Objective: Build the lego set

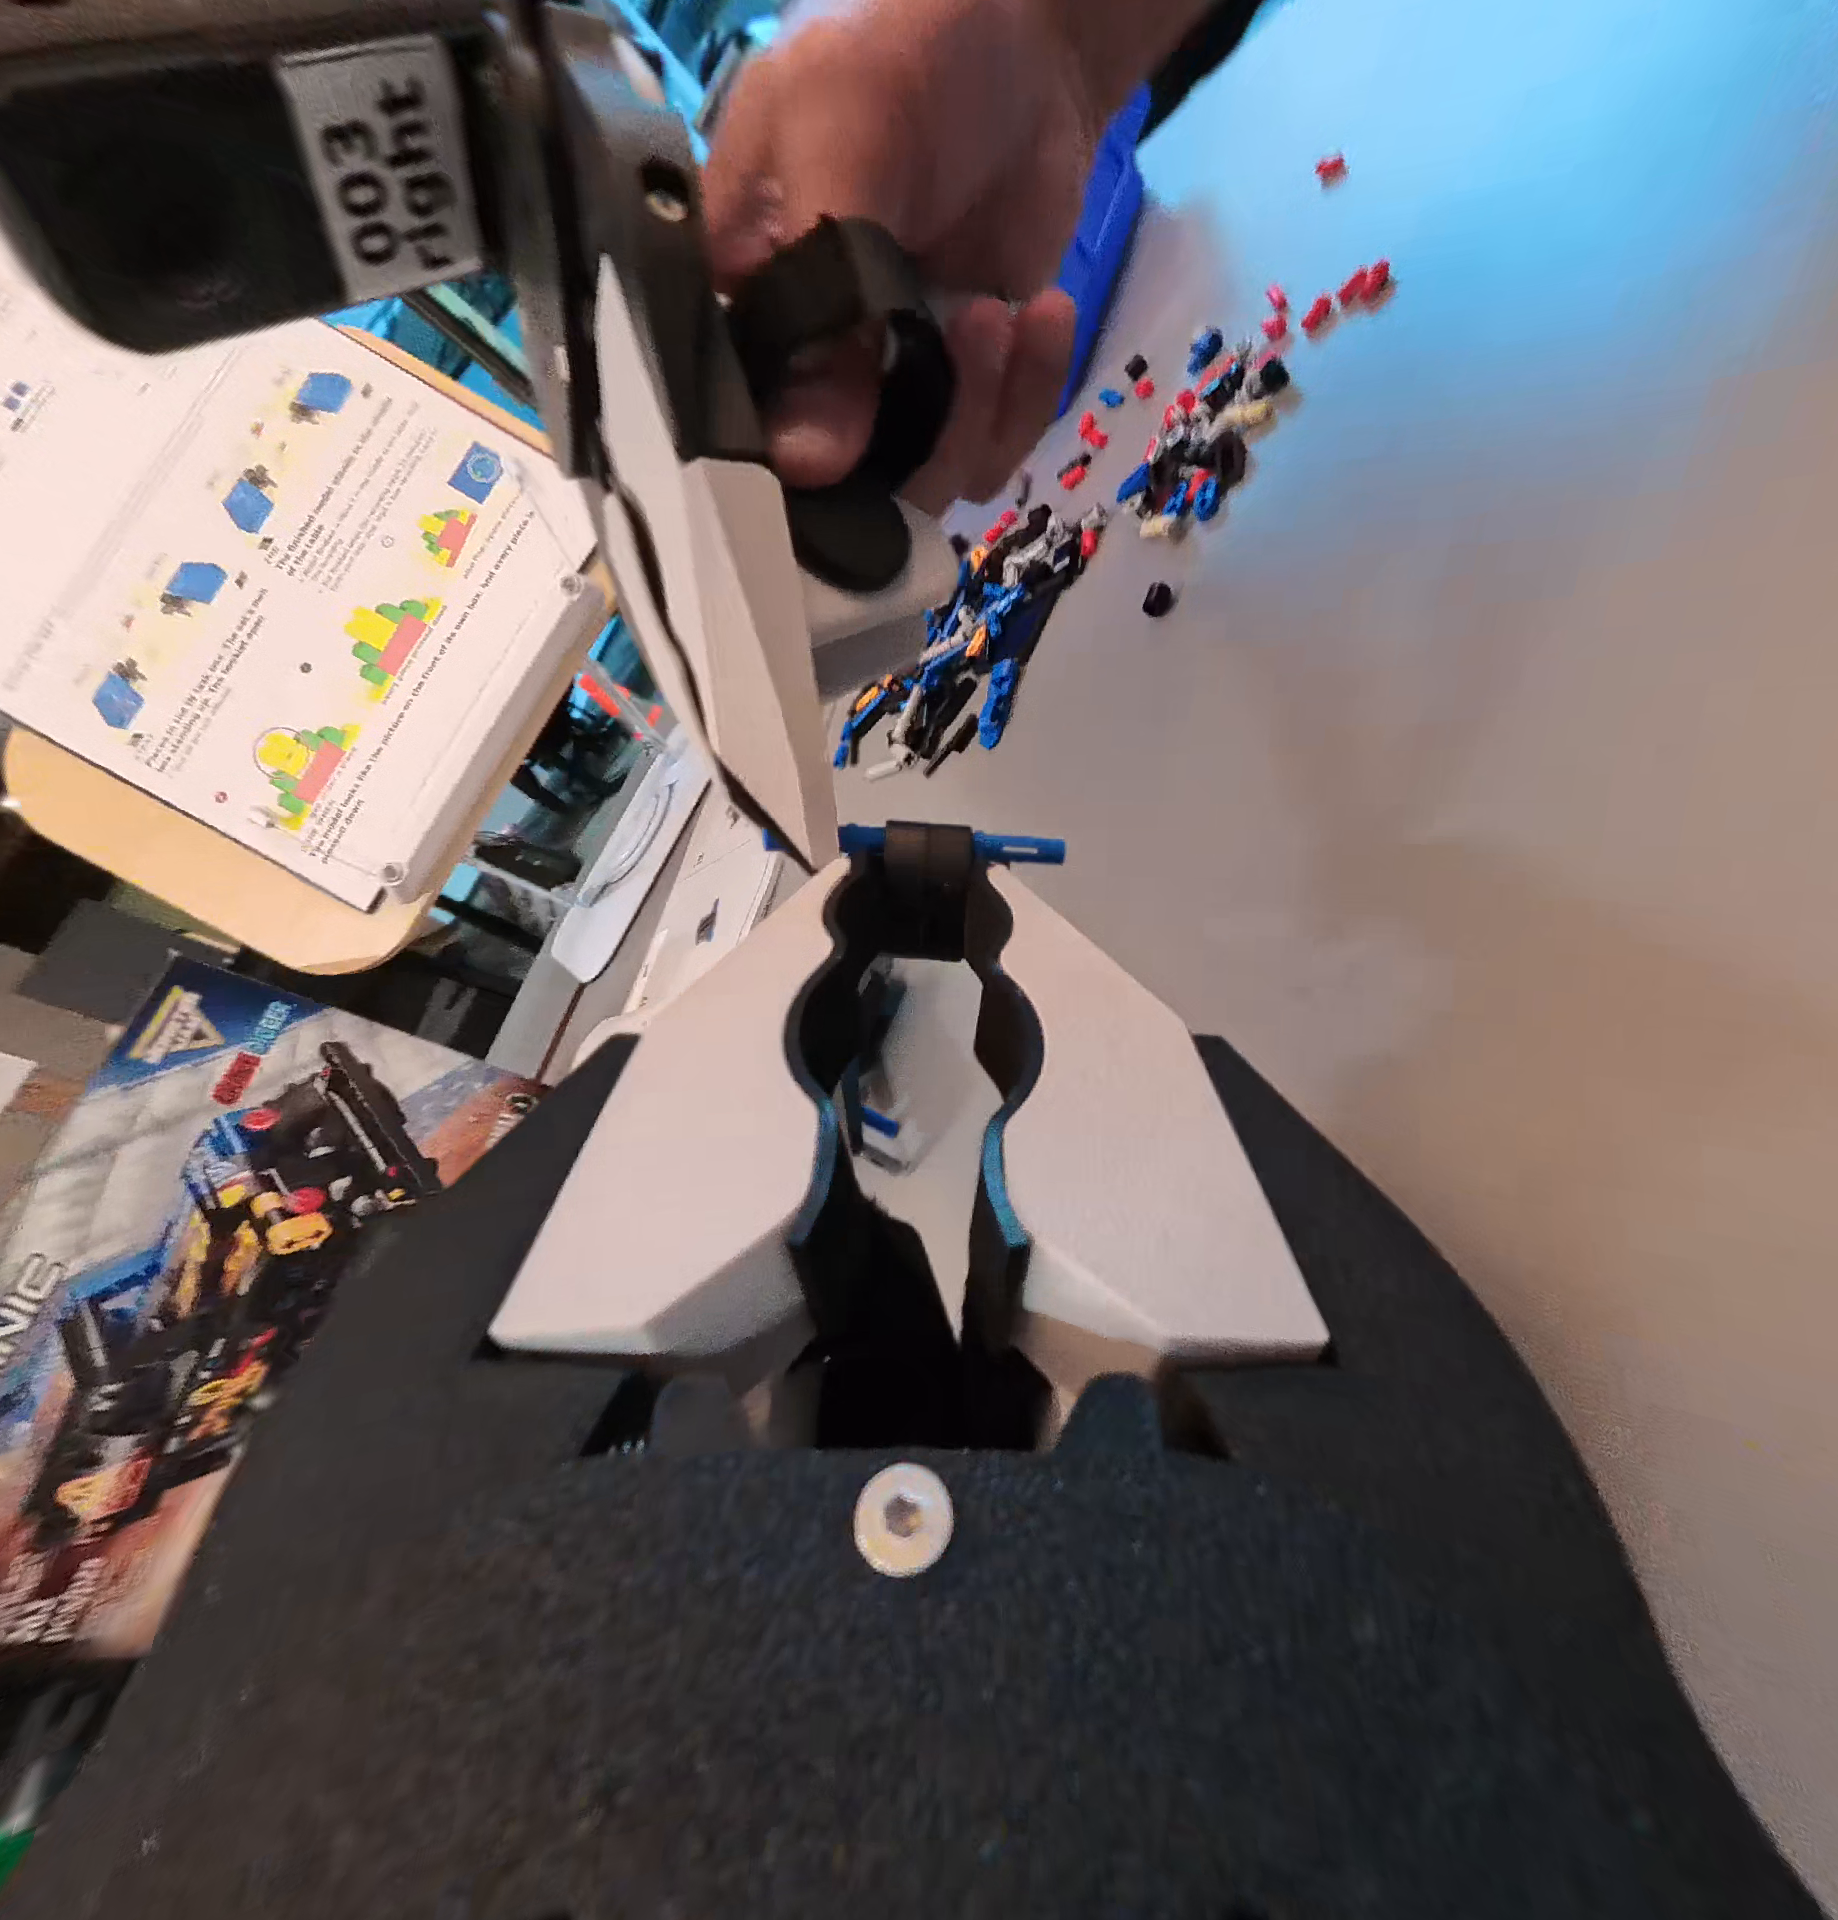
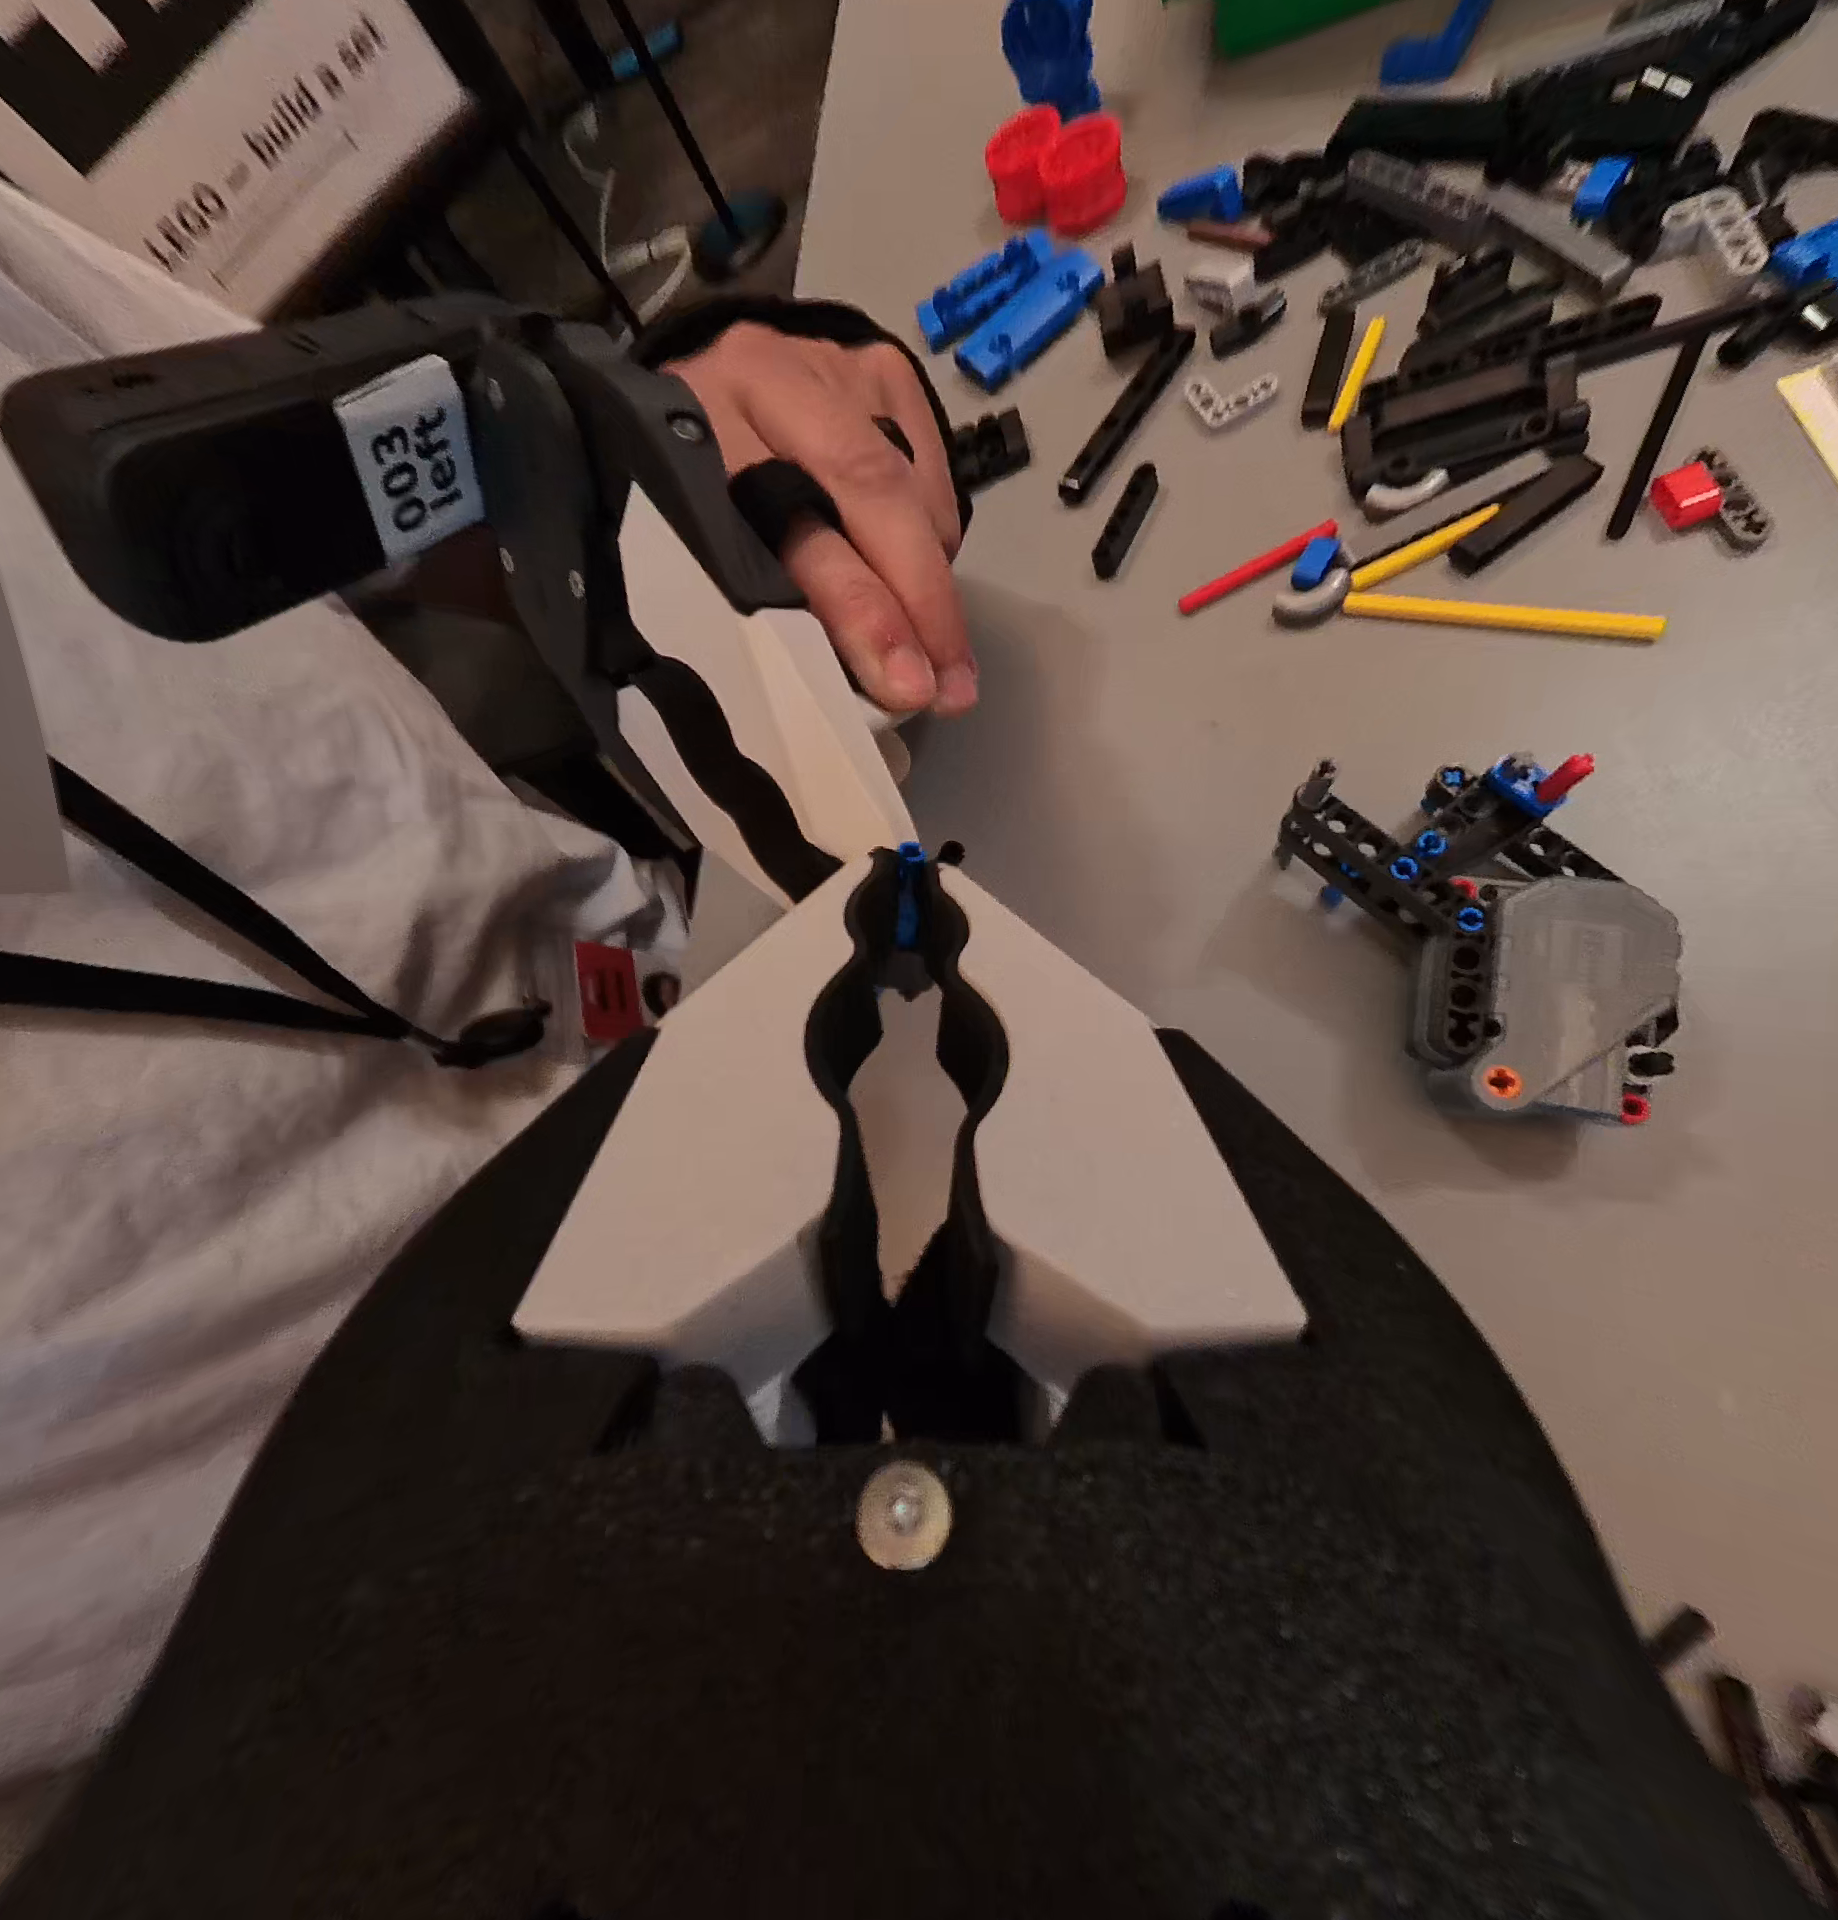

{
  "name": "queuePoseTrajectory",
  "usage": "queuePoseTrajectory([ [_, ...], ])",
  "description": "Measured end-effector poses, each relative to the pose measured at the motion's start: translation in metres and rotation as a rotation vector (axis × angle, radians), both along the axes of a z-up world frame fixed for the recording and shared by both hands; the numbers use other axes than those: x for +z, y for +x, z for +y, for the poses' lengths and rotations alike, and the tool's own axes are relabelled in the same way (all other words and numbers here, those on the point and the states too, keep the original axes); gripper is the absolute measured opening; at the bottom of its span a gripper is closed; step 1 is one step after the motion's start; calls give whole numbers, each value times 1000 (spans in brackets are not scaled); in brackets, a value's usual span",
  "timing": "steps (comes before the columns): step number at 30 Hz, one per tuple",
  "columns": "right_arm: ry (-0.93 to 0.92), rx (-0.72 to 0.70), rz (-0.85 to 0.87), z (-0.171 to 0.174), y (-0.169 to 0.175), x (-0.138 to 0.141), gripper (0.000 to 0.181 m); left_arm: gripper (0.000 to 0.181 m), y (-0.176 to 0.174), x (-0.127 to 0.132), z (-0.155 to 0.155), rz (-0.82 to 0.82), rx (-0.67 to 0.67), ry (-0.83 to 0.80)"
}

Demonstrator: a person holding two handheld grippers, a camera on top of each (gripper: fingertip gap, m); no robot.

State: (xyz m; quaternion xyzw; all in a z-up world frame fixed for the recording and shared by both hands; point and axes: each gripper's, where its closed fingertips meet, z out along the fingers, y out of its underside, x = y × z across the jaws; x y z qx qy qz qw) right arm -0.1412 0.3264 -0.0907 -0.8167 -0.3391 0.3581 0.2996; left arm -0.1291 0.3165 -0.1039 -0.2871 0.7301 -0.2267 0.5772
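Though tips-together, tools (image 1: 920,883) pinching pins (image 1: 1019,849)

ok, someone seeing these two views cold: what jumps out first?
Dead centre, the two grippers meet tip to tip: the left gripper pinches a small black piece with a blue pin through it, and the right gripper is shut on that pin. Next, the half-built grey and black assembly on the table to the right, with loose parts scattered beyond.
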Motion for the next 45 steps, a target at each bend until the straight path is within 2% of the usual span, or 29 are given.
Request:
queuePoseTrajectory([
  [6,-6,-114,261,5,-4,16,2,14,-4,15,1,-27,-40,-174],
  [10,42,-230,324,14,-4,20,2,14,-4,17,8,-54,0,-149],
  [15,95,-312,249,17,2,14,2,14,-2,11,12,-45,40,-85],
  [18,121,-358,201,18,5,10,2,14,-1,7,13,-14,47,-113],
  [25,91,-416,105,21,8,-3,2,13,3,-4,18,-12,128,145],
  [33,194,-400,16,19,10,-3,3,13,1,-2,14,14,71,-16],
  [36,277,-386,-152,21,13,-9,3,14,3,-9,18,57,86,-46],
  [38,299,-377,-179,22,12,-7,3,14,3,-8,18,44,85,-21],
  [41,352,-366,-321,24,19,-15,3,14,3,-7,16,35,77,10],
  [42,328,-365,-302,23,18,-16,3,14,3,-8,17,33,84,26],
  [45,206,-386,-97,21,16,-7,2,14,3,-6,20,18,93,37],
])
